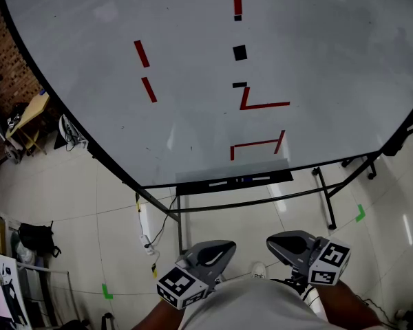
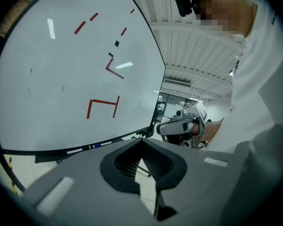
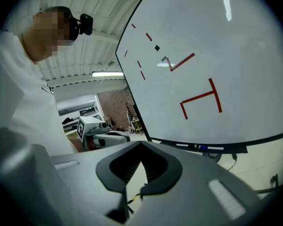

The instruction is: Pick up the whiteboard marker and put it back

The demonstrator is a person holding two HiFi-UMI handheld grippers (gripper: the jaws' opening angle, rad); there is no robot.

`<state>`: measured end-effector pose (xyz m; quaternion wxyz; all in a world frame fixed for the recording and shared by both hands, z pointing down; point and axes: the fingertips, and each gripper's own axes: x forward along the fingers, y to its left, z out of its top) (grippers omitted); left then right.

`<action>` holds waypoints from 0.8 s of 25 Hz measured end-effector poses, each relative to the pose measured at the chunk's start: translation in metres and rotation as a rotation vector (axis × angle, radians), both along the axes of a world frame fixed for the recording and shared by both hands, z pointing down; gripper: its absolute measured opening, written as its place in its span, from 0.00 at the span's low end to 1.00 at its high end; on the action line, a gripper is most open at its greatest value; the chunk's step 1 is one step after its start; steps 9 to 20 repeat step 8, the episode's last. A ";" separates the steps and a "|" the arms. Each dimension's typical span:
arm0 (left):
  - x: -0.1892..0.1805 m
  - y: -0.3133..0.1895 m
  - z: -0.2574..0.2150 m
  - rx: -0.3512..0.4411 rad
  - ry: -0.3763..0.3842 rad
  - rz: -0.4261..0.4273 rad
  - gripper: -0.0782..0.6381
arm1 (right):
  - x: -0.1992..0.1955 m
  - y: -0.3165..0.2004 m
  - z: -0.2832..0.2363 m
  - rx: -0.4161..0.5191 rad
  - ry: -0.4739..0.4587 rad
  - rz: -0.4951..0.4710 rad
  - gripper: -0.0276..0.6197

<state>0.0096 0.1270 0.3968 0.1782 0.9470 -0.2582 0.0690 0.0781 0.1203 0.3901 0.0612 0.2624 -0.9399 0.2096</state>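
Observation:
A large whiteboard point(image 1: 193, 60) on a rolling stand fills the head view, with red line marks and small black squares on it. Its black tray point(image 1: 193, 186) runs along the bottom edge and holds markers lying flat, one with a blue band point(image 1: 242, 179), point(image 2: 95, 146), point(image 3: 203, 148). My left gripper point(image 1: 224, 248), point(image 2: 142, 163) and right gripper point(image 1: 274, 243), point(image 3: 140, 167) hang low beside the person's body, well short of the tray. Both have their jaws closed together with nothing between them. Each gripper view shows the other gripper: right point(image 2: 181, 126), left point(image 3: 96, 133).
The stand's black legs point(image 1: 327, 198) and crossbar reach over the tiled floor under the board. A white power strip with cables point(image 1: 146, 229) lies at the left leg. Green tape marks point(image 1: 360, 214) dot the floor. Bags, a chair and clutter point(image 1: 27, 239) stand by a brick wall at far left.

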 end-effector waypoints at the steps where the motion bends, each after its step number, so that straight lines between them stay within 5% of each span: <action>1: 0.000 0.000 -0.002 0.002 0.002 -0.002 0.13 | -0.001 0.000 0.000 0.001 0.002 -0.003 0.04; 20: 0.001 0.004 0.003 0.006 0.007 0.004 0.13 | -0.003 0.001 0.000 0.004 0.011 -0.018 0.04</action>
